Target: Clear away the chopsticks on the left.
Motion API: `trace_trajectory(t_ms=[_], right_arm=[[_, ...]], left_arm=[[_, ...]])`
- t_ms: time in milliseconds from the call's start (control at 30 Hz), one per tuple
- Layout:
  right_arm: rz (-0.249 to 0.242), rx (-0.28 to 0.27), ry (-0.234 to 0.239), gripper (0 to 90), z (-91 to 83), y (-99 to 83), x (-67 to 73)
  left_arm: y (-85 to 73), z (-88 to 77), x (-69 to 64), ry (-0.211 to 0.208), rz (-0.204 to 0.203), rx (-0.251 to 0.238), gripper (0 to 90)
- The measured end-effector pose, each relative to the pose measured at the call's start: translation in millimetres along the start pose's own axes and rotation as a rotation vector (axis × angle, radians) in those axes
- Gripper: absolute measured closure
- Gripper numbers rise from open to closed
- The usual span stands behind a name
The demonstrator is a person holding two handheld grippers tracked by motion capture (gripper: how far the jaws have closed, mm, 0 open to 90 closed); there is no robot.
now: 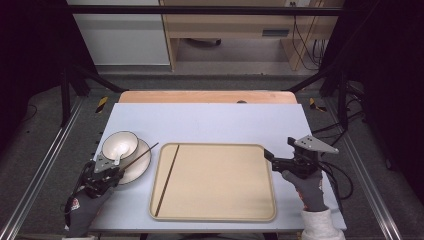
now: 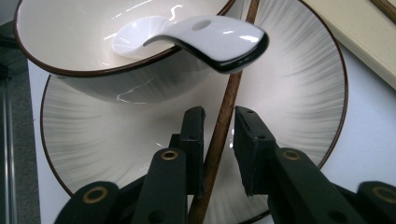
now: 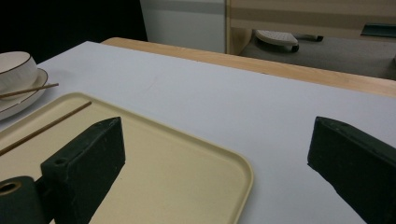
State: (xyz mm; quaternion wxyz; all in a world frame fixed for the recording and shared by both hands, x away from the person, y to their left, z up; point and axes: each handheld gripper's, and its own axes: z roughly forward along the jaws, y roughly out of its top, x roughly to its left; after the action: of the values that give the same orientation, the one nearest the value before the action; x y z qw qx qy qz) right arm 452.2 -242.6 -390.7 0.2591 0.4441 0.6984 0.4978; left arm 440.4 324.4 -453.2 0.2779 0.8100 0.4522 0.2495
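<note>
A white bowl (image 1: 120, 144) with a dark rim stands on a ribbed plate (image 1: 141, 167) at the table's left. A white spoon (image 2: 210, 35) rests in the bowl, its handle sticking out over the rim. A brown chopstick (image 2: 236, 88) lies slanted across the plate. My left gripper (image 2: 219, 123) straddles this chopstick; the jaws stand narrow around it, and a sliver of plate shows beside the right jaw. A second chopstick (image 1: 166, 180) lies along the left side of the beige tray (image 1: 215, 215). My right gripper (image 1: 270, 156) hovers open by the tray's right edge, holding nothing.
The tray (image 3: 196, 158) takes up the middle of the light blue table top (image 1: 215, 122). A wooden strip (image 1: 207, 96) runs along the far edge. Dark frame legs and cables stand at both sides, with a cabinet beyond the table.
</note>
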Motion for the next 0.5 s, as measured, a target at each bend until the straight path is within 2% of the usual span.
trace_trajectory(t_ms=[367,500], right_arm=[[-0.001,-0.004,-0.001,4.2,-0.6,0.2,-0.6],[0.0,-0.003,-0.002,4.1,-0.2,0.1,-0.3]], left_arm=[[2.3,-1.3,-5.8,-0.035,0.019,0.005,83.4],[3.1,-1.7,-7.5,-0.046,0.023,0.008,83.6]])
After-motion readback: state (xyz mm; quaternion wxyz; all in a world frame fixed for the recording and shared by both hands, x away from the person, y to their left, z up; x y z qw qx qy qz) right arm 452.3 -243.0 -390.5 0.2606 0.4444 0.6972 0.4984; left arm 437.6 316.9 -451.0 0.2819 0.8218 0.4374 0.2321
